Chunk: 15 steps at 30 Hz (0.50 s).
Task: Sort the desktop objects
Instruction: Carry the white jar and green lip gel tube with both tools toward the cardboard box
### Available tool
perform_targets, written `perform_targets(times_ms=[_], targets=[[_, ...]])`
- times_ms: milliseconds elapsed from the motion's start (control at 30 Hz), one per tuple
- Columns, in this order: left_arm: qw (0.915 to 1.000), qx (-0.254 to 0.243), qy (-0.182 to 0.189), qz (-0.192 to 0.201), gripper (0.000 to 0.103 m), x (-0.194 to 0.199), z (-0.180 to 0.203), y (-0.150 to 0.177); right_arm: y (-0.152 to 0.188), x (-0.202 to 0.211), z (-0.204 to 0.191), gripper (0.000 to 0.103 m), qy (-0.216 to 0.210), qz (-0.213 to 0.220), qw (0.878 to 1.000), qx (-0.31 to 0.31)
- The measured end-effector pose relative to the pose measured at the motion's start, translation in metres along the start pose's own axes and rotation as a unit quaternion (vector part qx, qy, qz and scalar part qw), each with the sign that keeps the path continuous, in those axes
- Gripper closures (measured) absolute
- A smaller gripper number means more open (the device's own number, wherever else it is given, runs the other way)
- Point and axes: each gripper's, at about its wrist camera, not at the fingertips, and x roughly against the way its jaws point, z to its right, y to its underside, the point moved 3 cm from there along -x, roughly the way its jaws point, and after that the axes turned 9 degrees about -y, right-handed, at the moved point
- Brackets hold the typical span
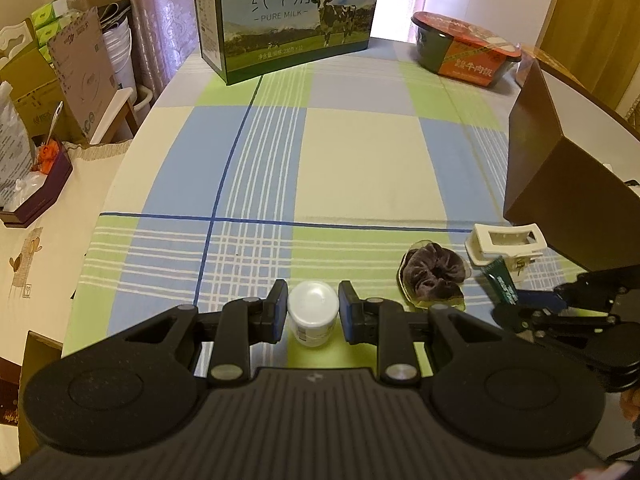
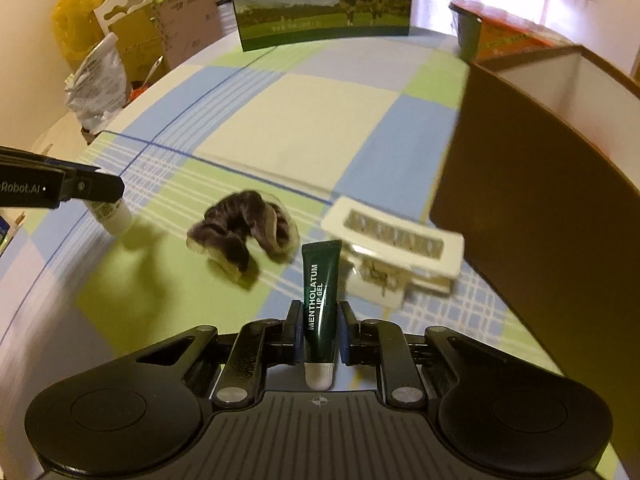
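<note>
Left gripper (image 1: 313, 312) and right gripper (image 2: 319, 334), jaws each clamped around something.

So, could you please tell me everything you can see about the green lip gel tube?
The lip gel tube is slim and dark green, seemingly soft plastic, printed "MENTHOLATUM LIP GEL" in white along its length. Its whitish cap points back toward the camera; the flat crimped end points forward. The right tool is shut on its lower body, holding it above the checked tablecloth, near the white hair claw clip and dark velvet scrunchie.

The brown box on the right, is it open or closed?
Open. The right wrist view looks over the brown box's rim onto pale inner walls, with no lid across the top. What lies inside cannot be seen.
</note>
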Motion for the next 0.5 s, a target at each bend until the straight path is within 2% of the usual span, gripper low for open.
perform_targets(times_ms=[267, 500], targets=[[1.0000, -0.004, 0.002, 0.006, 0.081, 0.007, 0.005, -0.001, 0.026, 0.033, 0.028, 0.089, 0.011, -0.005, 0.999, -0.047], [0.9993, -0.019, 0.026, 0.017, 0.081, 0.022, 0.023, -0.002, 0.054, 0.071, 0.046, 0.089, 0.025, 0.003, 0.994, -0.102]])
